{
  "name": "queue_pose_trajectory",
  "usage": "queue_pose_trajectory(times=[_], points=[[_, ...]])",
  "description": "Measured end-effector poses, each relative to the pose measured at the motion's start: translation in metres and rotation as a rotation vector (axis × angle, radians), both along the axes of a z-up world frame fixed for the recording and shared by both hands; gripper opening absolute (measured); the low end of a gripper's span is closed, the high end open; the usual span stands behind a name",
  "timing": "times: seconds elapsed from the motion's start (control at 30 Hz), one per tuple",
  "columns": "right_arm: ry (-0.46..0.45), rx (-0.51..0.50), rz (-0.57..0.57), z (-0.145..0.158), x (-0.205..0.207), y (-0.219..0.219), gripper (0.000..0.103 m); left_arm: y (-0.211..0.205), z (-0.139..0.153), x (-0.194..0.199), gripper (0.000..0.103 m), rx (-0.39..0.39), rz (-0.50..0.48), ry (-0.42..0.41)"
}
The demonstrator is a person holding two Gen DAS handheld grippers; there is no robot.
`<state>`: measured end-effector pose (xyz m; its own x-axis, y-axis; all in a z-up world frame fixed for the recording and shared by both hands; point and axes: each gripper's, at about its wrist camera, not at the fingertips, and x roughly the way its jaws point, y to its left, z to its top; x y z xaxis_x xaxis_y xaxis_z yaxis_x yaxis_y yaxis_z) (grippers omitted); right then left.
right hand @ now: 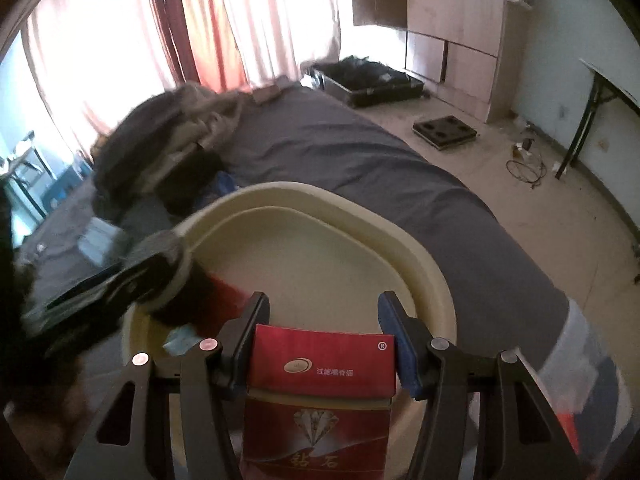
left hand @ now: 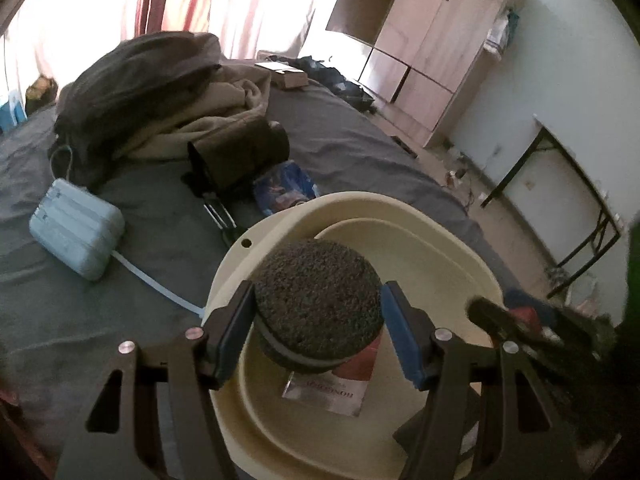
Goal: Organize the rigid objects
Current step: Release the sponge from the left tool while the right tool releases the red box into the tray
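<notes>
1. Between your left claw (left hand: 318, 330) pads sits a round dark pumice-like puck (left hand: 316, 292); its rough face points up and the left pad touches its side. The blue right pad looks barely off it, so I judge the grip light or just loosening rather than firm.
2. Directly under that claw is the cream basin (left hand: 436, 240) on the bed (left hand: 352, 148), so the puck hangs over the basin floor, above a red-and-silver packet (left hand: 332, 388) lying flat there. The coming move turns on this: straight down is the way in, and the packet is already underneath.
3. Your right claw (right hand: 322, 350) is clamped on a red cigarette pack (right hand: 320, 368), gripped across its width, long axis running back toward you. It sits over the near rim of the basin (right hand: 416, 256).
4. From the right view, your left claw and puck (right hand: 168, 264) are blurred at the basin's left edge, so the two claws are close over one basin. The left looks nearer to a drop; I would keep the right clear.
5. Further out on the bed lie a pale blue case (left hand: 76, 228), a dark roll (left hand: 244, 156), a blue packet (left hand: 286, 188) and heaped clothes (left hand: 160, 92).
</notes>
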<state>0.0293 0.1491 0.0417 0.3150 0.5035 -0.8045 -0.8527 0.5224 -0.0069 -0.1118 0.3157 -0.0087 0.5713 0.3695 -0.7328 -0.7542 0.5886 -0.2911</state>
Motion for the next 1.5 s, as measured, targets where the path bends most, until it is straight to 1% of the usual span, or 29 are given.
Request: queue_pose_trajectory(times=[0.13,0.2,0.27,0.37,0.47,0.5,0.53,0.57,0.6,0.63,0.67,0.73,0.77,0.8,0.83,0.9,1.0,1.03,1.1,1.13,1.17,1.2,1.27,1.3,1.33,1.37,1.4,1.43,1.5], points=[[-0.019,-0.058,0.041,-0.015,0.018,0.029,0.057,0.000,-0.001,0.000,0.065,-0.008,-0.003,-0.001],[-0.022,-0.064,0.056,-0.020,0.021,0.033,0.057,-0.002,-0.001,0.002,0.065,-0.014,-0.025,0.000],[-0.034,-0.045,0.066,-0.021,0.020,0.035,0.057,-0.004,-0.001,0.004,0.065,-0.037,-0.058,-0.016],[-0.017,-0.044,0.070,-0.030,0.020,0.037,0.059,-0.008,-0.001,0.011,0.065,-0.032,-0.079,-0.006],[-0.023,-0.092,0.076,-0.040,0.016,0.034,0.059,-0.010,-0.004,0.017,0.065,-0.044,-0.088,0.008],[-0.025,-0.099,0.078,-0.039,0.013,0.032,0.060,-0.009,-0.005,0.016,0.066,-0.053,-0.081,0.009],[-0.024,-0.099,0.080,-0.042,0.013,0.032,0.062,-0.006,-0.005,0.015,0.067,-0.066,-0.069,0.006],[-0.024,-0.097,0.077,-0.041,0.013,0.031,0.065,-0.006,-0.005,0.012,0.073,-0.071,-0.060,-0.003],[-0.026,-0.087,0.070,-0.039,0.013,0.029,0.075,-0.005,-0.002,0.008,0.080,-0.075,-0.050,-0.029],[-0.027,-0.065,0.057,-0.036,0.014,0.024,0.082,-0.004,0.001,0.004,0.083,-0.076,-0.042,-0.056],[-0.027,-0.037,0.042,-0.031,0.014,0.018,0.085,-0.004,0.006,0.000,0.087,-0.073,-0.033,-0.088],[-0.029,0.022,0.006,-0.015,0.012,-0.002,0.097,-0.009,0.020,-0.006,0.092,-0.057,-0.056,-0.174],[-0.035,0.058,-0.018,-0.003,0.010,-0.017,0.099,-0.018,0.029,-0.006,0.099,-0.048,-0.102,-0.224],[-0.044,0.081,-0.036,0.006,0.007,-0.030,0.101,-0.026,0.036,-0.004,0.103,-0.043,-0.149,-0.261],[-0.060,0.114,-0.067,0.020,0.003,-0.051,0.103,-0.032,0.041,-0.001,0.103,-0.040,-0.183,-0.281],[-0.112,0.177,-0.129,0.048,-0.009,-0.102,0.103,-0.055,0.052,0.014,0.103,-0.039,-0.313,-0.321],[-0.176,0.236,-0.254,0.078,-0.025,-0.182,0.103,-0.096,0.063,0.045,0.103,-0.023,-0.477,-0.311],[-0.212,0.254,-0.333,0.087,-0.032,-0.222,0.103,-0.114,0.066,0.057,0.103,-0.010,-0.531,-0.303],[-0.251,0.267,-0.433,0.092,-0.043,-0.275,0.103,-0.146,0.068,0.079,0.103,-0.011,-0.616,-0.284],[-0.275,0.274,-0.518,0.091,-0.051,-0.314,0.103,-0.155,0.069,0.086,0.103,-0.012,-0.642,-0.276],[-0.287,0.275,-0.569,0.090,-0.055,-0.336,0.103,-0.173,0.068,0.098,0.103,-0.004,-0.680,-0.257],[-0.298,0.279,-0.637,0.084,-0.061,-0.367,0.103,-0.191,0.067,0.109,0.103,0.027,-0.701,-0.223],[-0.270,0.292,-0.725,0.069,-0.066,-0.411,0.103,-0.218,0.062,0.126,0.103,0.119,-0.704,-0.150],[-0.258,0.299,-0.746,0.062,-0.067,-0.420,0.103,-0.229,0.058,0.134,0.103,0.150,-0.709,-0.113],[-0.261,0.318,-0.771,0.054,-0.068,-0.435,0.103,-0.239,0.053,0.140,0.103,0.163,-0.725,-0.080],[-0.274,0.318,-0.790,0.048,-0.066,-0.445,0.103,-0.247,0.048,0.145,0.103,0.166,-0.746,-0.053],[-0.267,0.300,-0.796,0.043,-0.061,-0.449,0.103,-0.251,0.043,0.152,0.103,0.170,-0.758,-0.034],[-0.244,0.293,-0.808,0.037,-0.057,-0.452,0.103,-0.255,0.040,0.155,0.103,0.171,-0.760,-0.023],[-0.194,0.315,-0.854,0.028,-0.047,-0.455,0.103,-0.263,0.033,0.160,0.103,0.140,-0.777,-0.021]])
